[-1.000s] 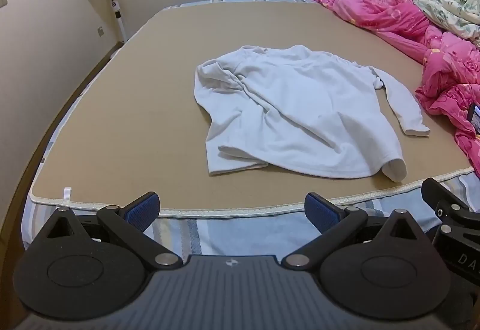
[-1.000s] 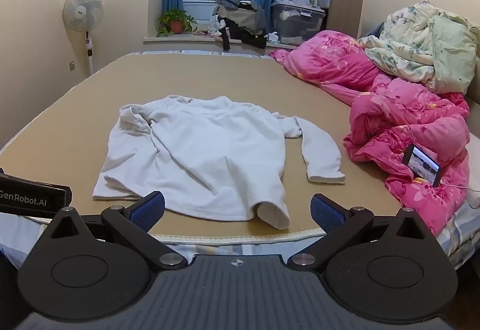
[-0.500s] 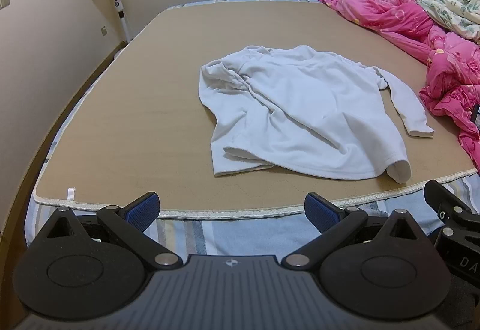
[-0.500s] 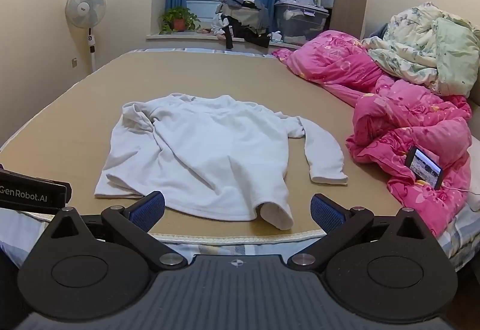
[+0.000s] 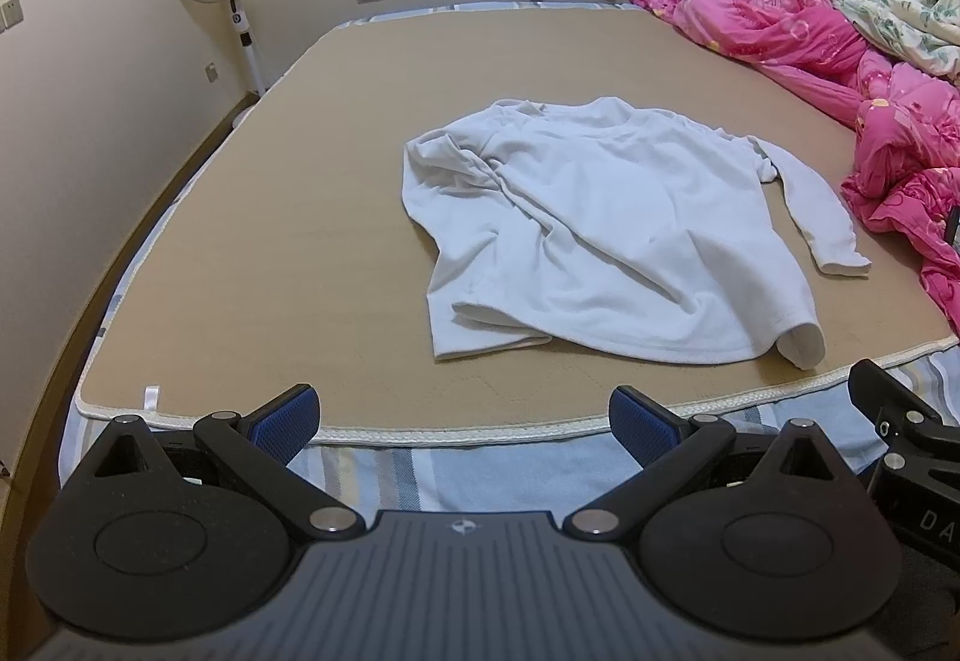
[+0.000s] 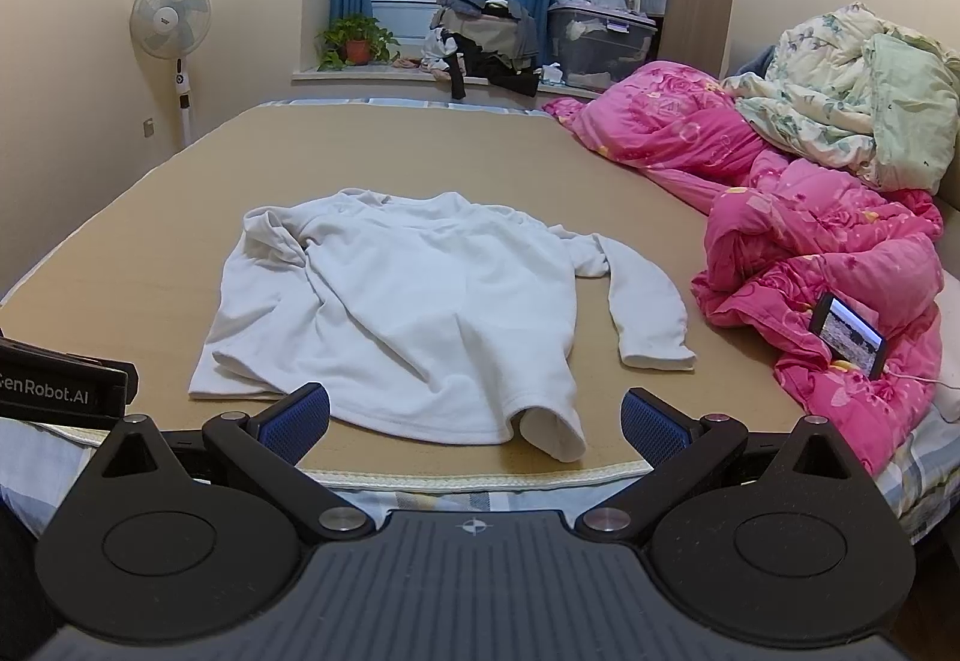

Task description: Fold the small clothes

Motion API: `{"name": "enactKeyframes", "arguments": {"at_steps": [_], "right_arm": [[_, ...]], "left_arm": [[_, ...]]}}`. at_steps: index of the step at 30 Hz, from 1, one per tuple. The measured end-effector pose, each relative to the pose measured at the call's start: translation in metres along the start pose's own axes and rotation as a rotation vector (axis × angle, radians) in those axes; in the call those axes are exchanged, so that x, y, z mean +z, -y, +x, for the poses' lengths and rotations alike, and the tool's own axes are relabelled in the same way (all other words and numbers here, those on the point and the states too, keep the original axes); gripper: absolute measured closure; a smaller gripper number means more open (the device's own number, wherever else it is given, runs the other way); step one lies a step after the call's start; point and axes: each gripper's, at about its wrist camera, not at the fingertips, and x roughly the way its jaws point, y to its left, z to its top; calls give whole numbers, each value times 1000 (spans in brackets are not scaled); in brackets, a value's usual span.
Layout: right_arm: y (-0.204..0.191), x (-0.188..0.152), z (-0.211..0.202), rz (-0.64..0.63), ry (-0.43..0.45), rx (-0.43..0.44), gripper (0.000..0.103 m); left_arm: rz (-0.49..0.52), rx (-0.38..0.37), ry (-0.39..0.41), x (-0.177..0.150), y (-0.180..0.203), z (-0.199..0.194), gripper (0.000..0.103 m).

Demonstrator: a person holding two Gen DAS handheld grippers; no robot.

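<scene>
A white long-sleeved shirt point(image 5: 606, 235) lies rumpled on the tan bed mat point(image 5: 288, 253), neck toward the window. Its right sleeve stretches out flat; the left one is bunched up at the shoulder. The hem curls up at the near right corner. In the right wrist view the same shirt point(image 6: 420, 301) lies just beyond the fingers. My left gripper point(image 5: 465, 418) hovers open over the mat's near edge, short of the shirt, holding nothing. My right gripper point(image 6: 477, 418) is open too, with the hem's curled corner seen between its blue pads.
A pink quilt point(image 6: 810, 241) and a pale floral quilt point(image 6: 852, 102) are heaped along the bed's right side, with a lit phone point(image 6: 849, 337) propped on the pink one. A standing fan point(image 6: 174, 36) is at the far left. Clothes, a potted plant and a storage bin crowd the windowsill.
Both views have tilted slightly, so the shirt sits a little lower and more central in them. Both grippers stay open, and the shirt has not moved.
</scene>
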Motion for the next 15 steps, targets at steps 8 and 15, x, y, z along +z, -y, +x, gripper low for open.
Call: {"name": "enactKeyframes", "arguments": {"at_steps": [8, 15], "right_arm": [[1, 0, 1, 14, 0, 0, 1], [5, 2, 1, 34, -5, 1, 1]], "left_arm": [[12, 2, 14, 1, -1, -6, 0], [19, 6, 18, 1, 1, -8, 0]]}}
